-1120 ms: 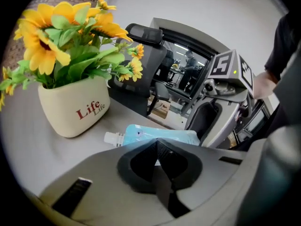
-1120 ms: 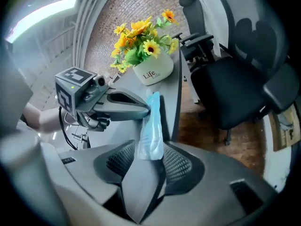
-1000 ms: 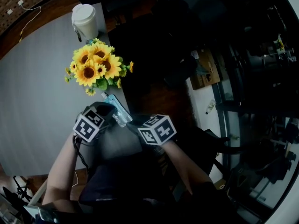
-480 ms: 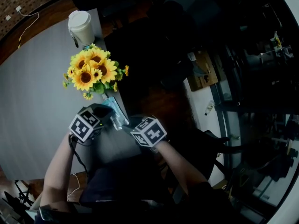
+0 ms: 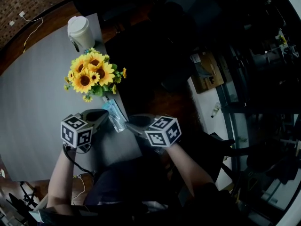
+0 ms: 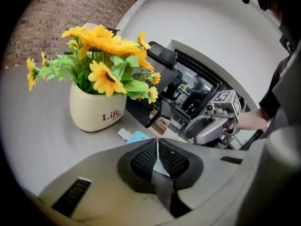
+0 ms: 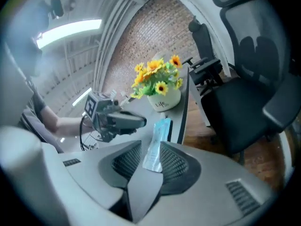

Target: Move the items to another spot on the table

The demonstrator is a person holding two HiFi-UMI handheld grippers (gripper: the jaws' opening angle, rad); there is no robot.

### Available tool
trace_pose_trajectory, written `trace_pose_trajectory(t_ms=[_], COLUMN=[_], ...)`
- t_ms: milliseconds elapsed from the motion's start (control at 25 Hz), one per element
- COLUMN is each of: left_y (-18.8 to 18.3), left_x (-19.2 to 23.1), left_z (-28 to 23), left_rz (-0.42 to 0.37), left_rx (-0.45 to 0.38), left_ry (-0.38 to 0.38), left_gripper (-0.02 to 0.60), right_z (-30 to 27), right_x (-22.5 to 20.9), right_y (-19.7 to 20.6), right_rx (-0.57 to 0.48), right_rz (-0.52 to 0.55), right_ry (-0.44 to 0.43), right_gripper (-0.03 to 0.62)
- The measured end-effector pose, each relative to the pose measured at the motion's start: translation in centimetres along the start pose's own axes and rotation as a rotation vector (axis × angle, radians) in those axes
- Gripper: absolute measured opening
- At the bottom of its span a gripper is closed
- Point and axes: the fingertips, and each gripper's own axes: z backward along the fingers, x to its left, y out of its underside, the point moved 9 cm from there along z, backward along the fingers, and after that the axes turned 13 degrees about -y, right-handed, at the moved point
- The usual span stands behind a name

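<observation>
A slim blue packet (image 5: 115, 115) lies near the grey table's (image 5: 37, 102) right edge, just below the sunflower vase. In the right gripper view the packet (image 7: 155, 147) reaches from pad to pad. My right gripper (image 7: 151, 150) is shut on its near end, and its jaws have just been closing with the packet between them. My left gripper (image 6: 157, 143) is shut. The packet's blue end (image 6: 137, 136) shows just past its tips. From the right gripper view the left gripper (image 7: 143, 121) hangs slightly left of the packet, apart from it.
A cream vase of sunflowers (image 5: 91, 74) stands on the table close behind the packet, and its lettered side (image 6: 96, 112) shows in the left gripper view. A lidded white cup (image 5: 80, 29) sits at the far corner. Black office chairs (image 7: 249, 79) stand beyond the table edge.
The left gripper has drawn back to the left, uncovering more of the packet. The right gripper has shifted slightly right and stays at the packet's near end.
</observation>
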Motion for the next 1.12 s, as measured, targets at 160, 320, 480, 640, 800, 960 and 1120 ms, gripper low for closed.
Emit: trace_pose_trajectory(t_ms=[160,320,480,640,800,960,1120], left_y=[0.3,0.7,0.7,0.0,-2.2,-4.7,-5.7], left_x=[-0.7,-1.2,-1.9,-3.5,-4.9,-7.5,-9.6], left_z=[1.1,1.7,3.5,5.1,8.5,12.2,15.8], left_rz=[0.015,0.082,0.18,0.175,0.244,0.207,0.175], left_rx=[0.008,-0.013,-0.112,-0.187,-0.325,-0.444,-0.547], left_ry=[-0.03,-0.103,-0.148,-0.196,-0.279,-0.346,-0.43], left_gripper=[0.02,0.017,0.005,0.006,0.005,0.005,0.006], right_z=[1.6,3.1,5.1,6.9,8.3,10.2,10.3], right_x=[0.7,1.8,3.2,4.7,5.2,4.1,3.7], right_y=[-1.8,-3.2,-4.7,-6.4,-7.3,-8.7,-10.2], right_rx=[-0.08,-0.118,-0.193,-0.18,-0.123,-0.128,-0.047], right_rz=[0.011,0.062,0.053,0.096,0.215,0.326,0.452], right_ry=[-0.091,-0.166,-0.293,-0.391,-0.429,-0.425,-0.416], right_gripper=[-0.017,-0.018,-0.018,-0.017,-0.017,-0.017,-0.017])
